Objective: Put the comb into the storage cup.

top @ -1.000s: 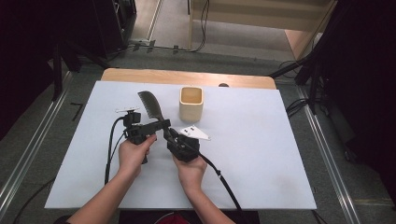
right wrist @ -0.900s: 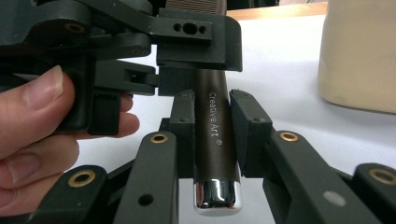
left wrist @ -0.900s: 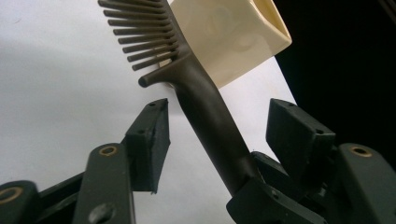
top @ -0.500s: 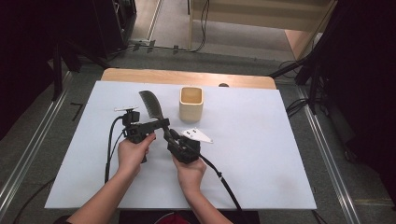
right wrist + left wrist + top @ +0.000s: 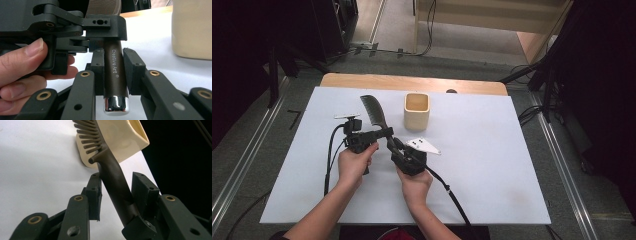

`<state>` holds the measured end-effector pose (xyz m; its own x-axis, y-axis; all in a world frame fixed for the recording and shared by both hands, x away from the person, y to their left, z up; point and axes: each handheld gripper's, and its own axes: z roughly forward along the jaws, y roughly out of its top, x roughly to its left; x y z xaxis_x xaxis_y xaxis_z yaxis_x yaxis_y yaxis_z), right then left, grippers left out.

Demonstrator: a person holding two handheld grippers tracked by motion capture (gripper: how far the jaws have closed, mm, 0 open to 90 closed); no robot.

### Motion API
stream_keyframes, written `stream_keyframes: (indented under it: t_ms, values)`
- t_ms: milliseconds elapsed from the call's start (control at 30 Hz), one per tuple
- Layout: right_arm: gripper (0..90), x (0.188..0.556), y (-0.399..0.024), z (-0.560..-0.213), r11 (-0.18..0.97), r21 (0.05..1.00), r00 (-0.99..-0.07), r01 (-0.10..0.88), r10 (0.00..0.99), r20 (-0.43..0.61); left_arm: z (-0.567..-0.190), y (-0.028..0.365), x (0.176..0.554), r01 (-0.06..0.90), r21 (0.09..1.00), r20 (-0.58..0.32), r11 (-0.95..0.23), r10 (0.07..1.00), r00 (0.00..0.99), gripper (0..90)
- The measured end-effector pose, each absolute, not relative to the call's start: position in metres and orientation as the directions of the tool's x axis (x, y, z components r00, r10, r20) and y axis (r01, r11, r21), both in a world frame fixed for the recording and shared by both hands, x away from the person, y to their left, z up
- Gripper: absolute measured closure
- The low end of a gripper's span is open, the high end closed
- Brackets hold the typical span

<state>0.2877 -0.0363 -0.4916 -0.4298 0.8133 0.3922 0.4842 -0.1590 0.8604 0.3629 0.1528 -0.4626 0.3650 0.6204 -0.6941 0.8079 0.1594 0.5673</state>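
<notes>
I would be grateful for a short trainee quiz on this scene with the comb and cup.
1. True or false: the right hand-held gripper is shut on the comb by its handle.
2. Which two words are printed on the comb's handle?
3. How does the cup stand? A) upright on the table; B) on its side; C) inside a hand-held gripper.

Key: 1 true; 2 Creative Art; 3 A.
</notes>
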Motion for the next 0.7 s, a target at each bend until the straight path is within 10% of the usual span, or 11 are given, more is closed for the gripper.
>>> stream_keyframes:
  t_ms: [700]
  values:
    - [70.1, 0.2884, -0.0378, -0.4926, -0.15, 0.87, -0.457, 0.47, 0.802, 0.385, -0.4602, 0.1562, 0.3626, 0.821, 0.538, -0.742, 0.192, 0.57, 0.353, 69.5]
